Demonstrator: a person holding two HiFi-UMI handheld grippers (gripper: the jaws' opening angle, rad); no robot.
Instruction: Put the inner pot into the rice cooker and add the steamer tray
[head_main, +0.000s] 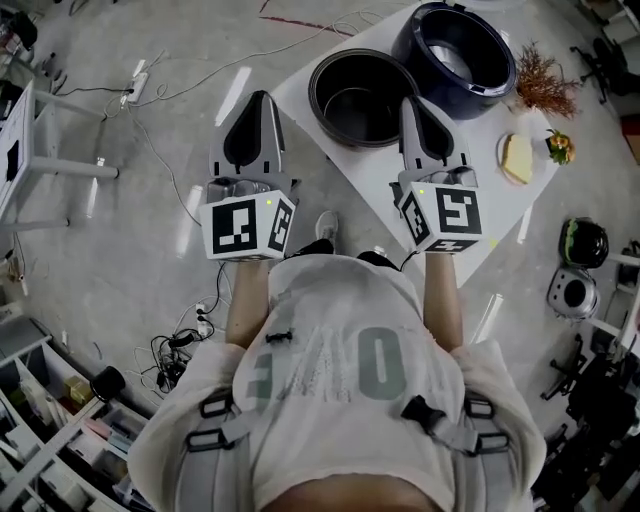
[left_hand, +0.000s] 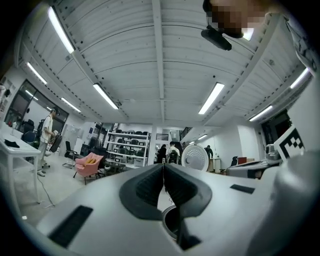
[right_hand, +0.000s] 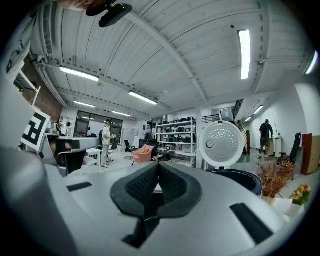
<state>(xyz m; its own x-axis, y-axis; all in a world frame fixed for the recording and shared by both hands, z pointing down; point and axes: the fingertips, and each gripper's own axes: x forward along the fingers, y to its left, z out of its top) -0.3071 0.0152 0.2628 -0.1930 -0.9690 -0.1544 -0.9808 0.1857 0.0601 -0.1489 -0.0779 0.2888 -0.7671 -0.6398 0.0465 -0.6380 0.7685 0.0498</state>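
Observation:
The black inner pot (head_main: 360, 95) stands empty on a white table (head_main: 300, 95), near its left corner. Behind it to the right is the dark blue rice cooker (head_main: 455, 45), open and empty; its body (right_hand: 240, 179) and raised white lid (right_hand: 221, 145) show in the right gripper view. My left gripper (head_main: 258, 98) is shut and empty, held over the floor just left of the table corner. My right gripper (head_main: 412, 103) is shut and empty at the pot's right rim. No steamer tray shows in any view.
On the table's right side lie a plate with a piece of bread (head_main: 517, 158), a small vegetable bunch (head_main: 560, 147) and a dried reddish plant (head_main: 545, 70). Cables and a power strip (head_main: 137, 80) trail on the floor at left. More cookers (head_main: 583, 242) sit at far right.

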